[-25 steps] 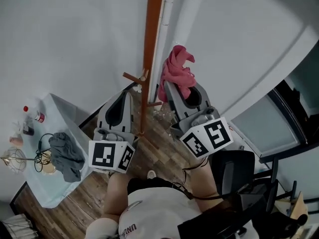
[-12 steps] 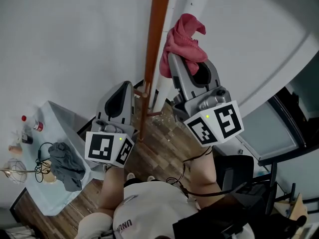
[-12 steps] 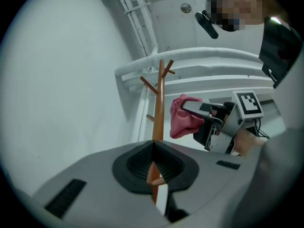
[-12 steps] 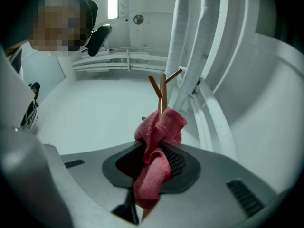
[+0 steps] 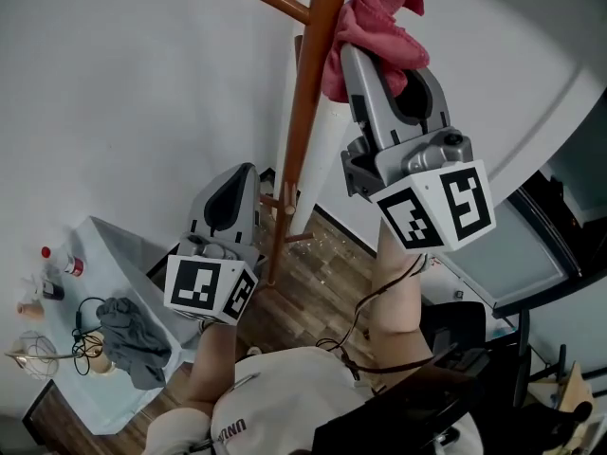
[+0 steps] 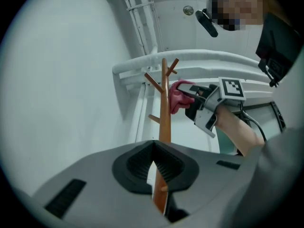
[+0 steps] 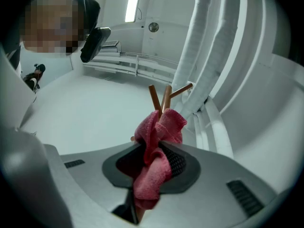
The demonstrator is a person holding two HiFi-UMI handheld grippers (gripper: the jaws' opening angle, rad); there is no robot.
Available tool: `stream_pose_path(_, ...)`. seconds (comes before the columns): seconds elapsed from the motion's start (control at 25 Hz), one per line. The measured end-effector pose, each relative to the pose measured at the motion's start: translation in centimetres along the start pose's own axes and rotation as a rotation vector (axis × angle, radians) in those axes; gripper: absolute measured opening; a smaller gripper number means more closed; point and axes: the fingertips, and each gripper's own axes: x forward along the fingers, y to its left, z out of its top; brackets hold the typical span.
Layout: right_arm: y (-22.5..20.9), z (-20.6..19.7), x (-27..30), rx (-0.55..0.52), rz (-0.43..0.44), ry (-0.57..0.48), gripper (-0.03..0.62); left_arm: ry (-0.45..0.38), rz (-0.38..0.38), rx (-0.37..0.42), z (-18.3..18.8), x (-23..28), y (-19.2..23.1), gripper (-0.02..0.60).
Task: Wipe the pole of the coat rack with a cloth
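The coat rack's brown wooden pole (image 5: 308, 112) stands upright by the white wall, with pegs branching near its top (image 6: 164, 113) (image 7: 164, 99). My right gripper (image 5: 360, 55) is raised high and shut on a pink cloth (image 5: 375, 22), which bunches out of the jaws (image 7: 159, 141) and lies against the upper pole, just below the pegs. The left gripper view shows that gripper and the cloth beside the pole (image 6: 178, 96). My left gripper (image 5: 239, 173) is lower, just left of the pole, shut with nothing in it; the pole shows behind its jaws (image 6: 152, 151).
White pipes (image 5: 322, 150) run up the wall right behind the pole. A low table with a pale cover (image 5: 123, 254) stands at the lower left, bearing a grey cloth (image 5: 128, 335) and small bottles (image 5: 57, 268). Dark framed equipment (image 5: 512, 263) stands at the right.
My right gripper has risen along the pole with the pink cloth, from around mid-height to near the upper pegs. The left gripper has stayed low beside the pole.
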Motion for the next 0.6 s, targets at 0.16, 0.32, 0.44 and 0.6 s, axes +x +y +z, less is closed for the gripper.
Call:
stream_pose_path(0.16, -1.1, 1.5, 0.8, -0.032, -0.027, -0.029, 0.089, 0.008, -0.019, -0.012, -0.5, 0.5, -0.3, 0.009)
stream_pose_path(0.32, -1.5, 1.3, 1.4, -0.026, -0.03, -0.021, 0.089, 0.019, -0.024, -0.03, -1.1, 0.8, -0.3, 0.009)
stream_pose_path(0.44, -1.0, 0.5, 1.4, -0.022, -0.026, -0.006, 0.089, 0.026, -0.032, -0.04, -1.5, 0.7, -0.4, 0.009)
stream_pose_path(0.6, -0.7, -0.4, 0.8, 0.006, -0.02, 0.008, 0.089, 0.029, -0.034, -0.054, -1.9, 0.5, -0.5, 0.009)
